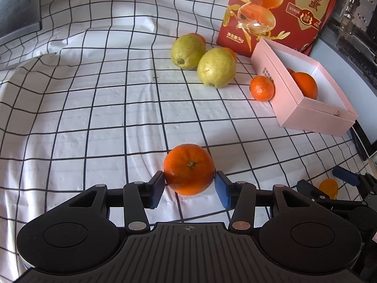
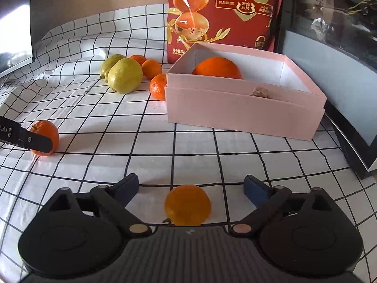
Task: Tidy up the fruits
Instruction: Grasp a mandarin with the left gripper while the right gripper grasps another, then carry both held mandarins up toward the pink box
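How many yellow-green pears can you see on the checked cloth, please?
2. One pear lies nearer the cameras, the other pear touching it just behind, both left of the pink box. More could be hidden behind them.

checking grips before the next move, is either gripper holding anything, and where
Left gripper pinches a round orange mandarin by its opposite sides. Right gripper holds nothing: its jaws stand wide around a paler orange fruit.
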The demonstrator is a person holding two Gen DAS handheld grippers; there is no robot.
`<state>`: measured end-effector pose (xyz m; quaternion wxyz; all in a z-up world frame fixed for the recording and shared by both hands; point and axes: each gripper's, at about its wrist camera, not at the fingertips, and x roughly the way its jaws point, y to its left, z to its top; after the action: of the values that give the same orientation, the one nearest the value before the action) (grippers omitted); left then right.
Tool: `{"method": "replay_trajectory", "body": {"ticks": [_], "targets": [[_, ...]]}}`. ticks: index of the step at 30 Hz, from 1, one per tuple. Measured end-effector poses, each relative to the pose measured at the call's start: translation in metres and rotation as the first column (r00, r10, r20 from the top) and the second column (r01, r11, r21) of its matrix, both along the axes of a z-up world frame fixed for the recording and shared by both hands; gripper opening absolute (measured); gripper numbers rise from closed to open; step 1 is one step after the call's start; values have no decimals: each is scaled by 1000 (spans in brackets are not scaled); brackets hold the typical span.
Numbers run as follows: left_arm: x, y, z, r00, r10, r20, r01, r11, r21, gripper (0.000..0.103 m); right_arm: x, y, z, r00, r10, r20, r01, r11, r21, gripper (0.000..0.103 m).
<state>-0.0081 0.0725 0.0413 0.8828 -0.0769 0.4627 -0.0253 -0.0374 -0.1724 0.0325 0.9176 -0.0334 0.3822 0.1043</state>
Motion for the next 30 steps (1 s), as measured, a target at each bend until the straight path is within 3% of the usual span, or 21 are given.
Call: {"method": "replay_trajectory", "body": {"ticks": [15,21,30], "targets": [[14,6,-7,1000,-11,22,12,1000,-23,55,0,0,0,1000,-11,5,11,1000,-1,99],[15,1,-10,997,-52,52,52,999,10,55,0,-1,0,1000,-10,1,10,1000,1,100],[11,5,-11,994,-81,67,82,997,-15,57,6,-3,6,996,40,-77,-40,999,-5,102]]}}
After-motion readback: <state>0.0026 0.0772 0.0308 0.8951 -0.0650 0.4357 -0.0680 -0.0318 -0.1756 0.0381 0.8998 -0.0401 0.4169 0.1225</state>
